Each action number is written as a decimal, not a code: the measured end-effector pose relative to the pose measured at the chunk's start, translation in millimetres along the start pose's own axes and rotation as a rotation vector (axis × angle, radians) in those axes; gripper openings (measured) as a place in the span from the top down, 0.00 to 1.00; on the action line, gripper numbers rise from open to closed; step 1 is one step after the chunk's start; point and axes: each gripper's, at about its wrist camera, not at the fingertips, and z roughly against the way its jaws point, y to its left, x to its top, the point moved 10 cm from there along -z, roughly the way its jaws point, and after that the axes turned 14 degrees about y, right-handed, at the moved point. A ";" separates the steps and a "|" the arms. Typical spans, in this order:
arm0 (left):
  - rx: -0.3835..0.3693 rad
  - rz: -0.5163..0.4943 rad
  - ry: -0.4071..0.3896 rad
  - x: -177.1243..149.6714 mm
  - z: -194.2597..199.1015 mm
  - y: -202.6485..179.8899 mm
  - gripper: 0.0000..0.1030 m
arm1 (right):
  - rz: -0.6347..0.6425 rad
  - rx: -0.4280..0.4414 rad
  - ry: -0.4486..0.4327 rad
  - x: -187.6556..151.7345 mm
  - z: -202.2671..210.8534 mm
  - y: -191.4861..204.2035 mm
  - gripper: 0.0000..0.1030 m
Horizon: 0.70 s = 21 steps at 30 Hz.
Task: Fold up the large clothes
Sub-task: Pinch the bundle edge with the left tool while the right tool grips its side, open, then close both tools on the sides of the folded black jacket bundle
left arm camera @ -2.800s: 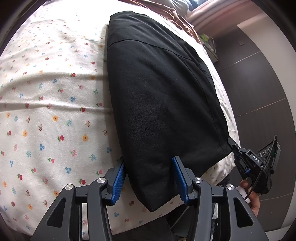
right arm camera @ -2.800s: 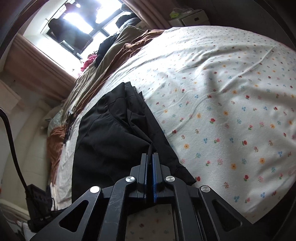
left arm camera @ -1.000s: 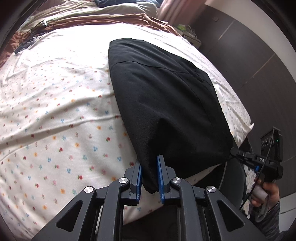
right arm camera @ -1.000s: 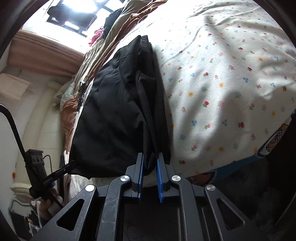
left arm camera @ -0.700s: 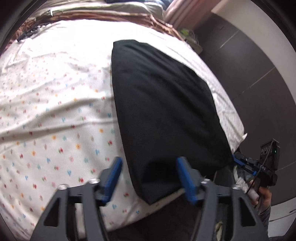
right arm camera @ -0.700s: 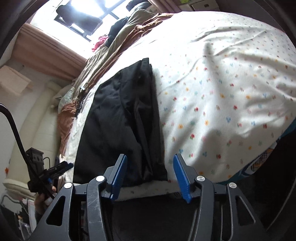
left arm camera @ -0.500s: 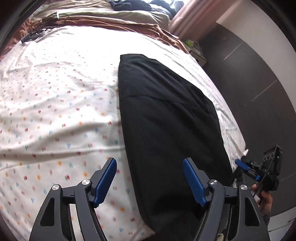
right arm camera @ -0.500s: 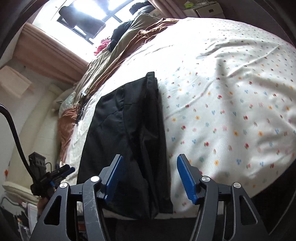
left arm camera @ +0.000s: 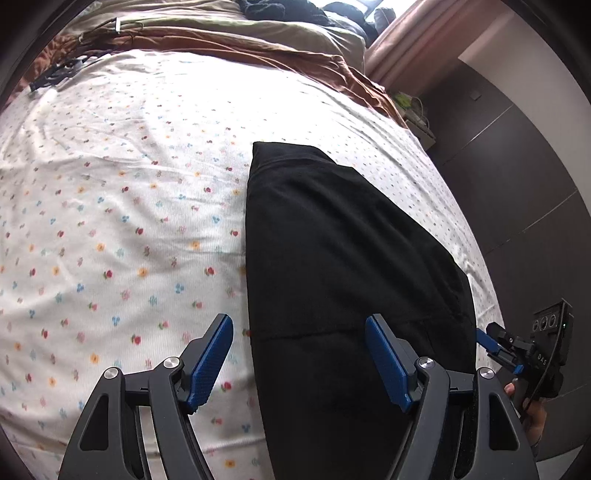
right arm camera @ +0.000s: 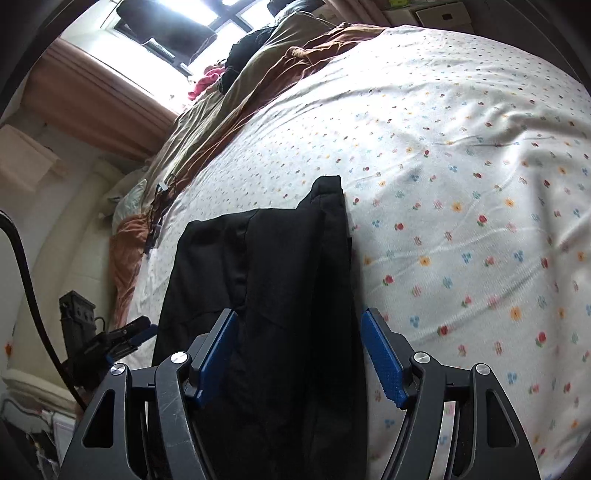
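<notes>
A black garment [left arm camera: 343, 258] lies folded in a long strip on the flowered bed sheet [left arm camera: 110, 221], its near end hanging over the bed's edge. My left gripper [left arm camera: 299, 358] is open and empty, above the garment's near left corner. My right gripper [right arm camera: 299, 354] is open and empty, above the garment [right arm camera: 280, 280] at its near right side, where several layers are stacked. The right gripper also shows in the left wrist view [left arm camera: 498, 347], and the left gripper in the right wrist view [right arm camera: 125, 336], both open.
Brown and olive bedding [left arm camera: 221, 37] with dark clothes is piled at the bed's far end under a window [right arm camera: 166, 22]. Dark wardrobe panels [left arm camera: 517, 166] stand to the right of the bed. A black cable [right arm camera: 26, 280] hangs at the left.
Both grippers were shut on the garment's near corners a second ago. Both have opened, let go and lifted back; the garment now lies on the bed.
</notes>
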 end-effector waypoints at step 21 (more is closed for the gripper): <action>0.097 -0.061 0.013 49.1 -25.8 -32.8 0.86 | -0.031 -0.031 0.013 24.1 -15.5 -39.5 0.69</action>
